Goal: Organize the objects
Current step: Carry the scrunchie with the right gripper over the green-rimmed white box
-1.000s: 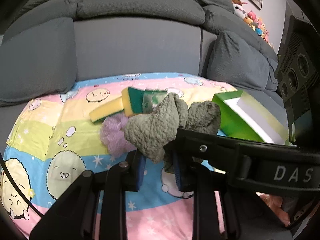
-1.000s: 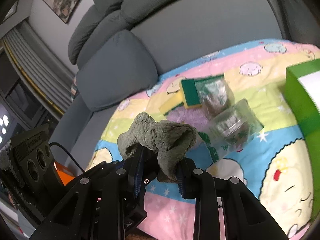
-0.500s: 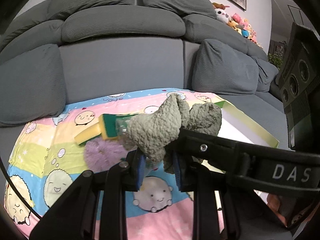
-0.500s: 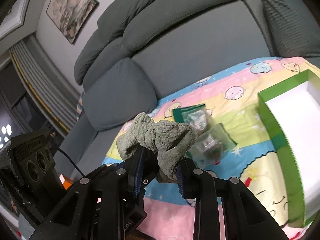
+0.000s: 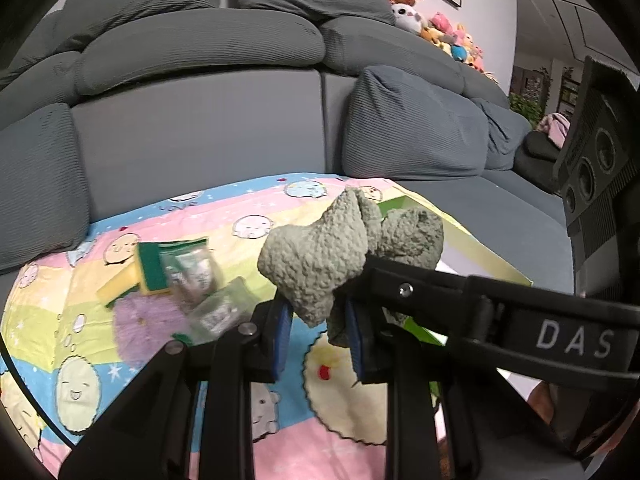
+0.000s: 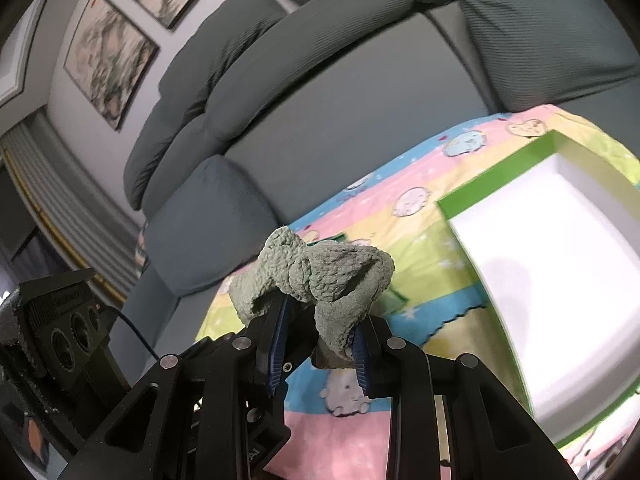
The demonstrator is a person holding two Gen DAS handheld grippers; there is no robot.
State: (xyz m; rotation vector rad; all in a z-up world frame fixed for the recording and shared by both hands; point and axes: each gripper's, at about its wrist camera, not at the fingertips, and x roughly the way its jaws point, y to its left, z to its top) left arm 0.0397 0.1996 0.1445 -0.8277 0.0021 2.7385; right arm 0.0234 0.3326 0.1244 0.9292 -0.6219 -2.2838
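Observation:
A grey-green fuzzy cloth point(image 5: 320, 256) is held up in the air by both grippers at once. My left gripper point(image 5: 316, 332) is shut on one end of it. My right gripper point(image 6: 318, 344) is shut on the other end point(image 6: 320, 276), and its arm crosses the left wrist view point(image 5: 500, 312). A green box with a white inside point(image 6: 560, 280) stands open on the patterned blanket, to the right of the cloth. It also shows behind the cloth in the left wrist view point(image 5: 476, 252).
On the colourful blanket point(image 5: 240, 216) lie a yellow and green sponge point(image 5: 136, 276), two clear packets point(image 5: 192, 272), and a purple fluffy item point(image 5: 140, 324). A grey sofa point(image 5: 200, 120) with cushions is behind. Plush toys point(image 5: 440, 32) sit on its back.
Both grippers have lifted the cloth higher and moved right toward the green box. The box's white inside now fills the right of the right wrist view.

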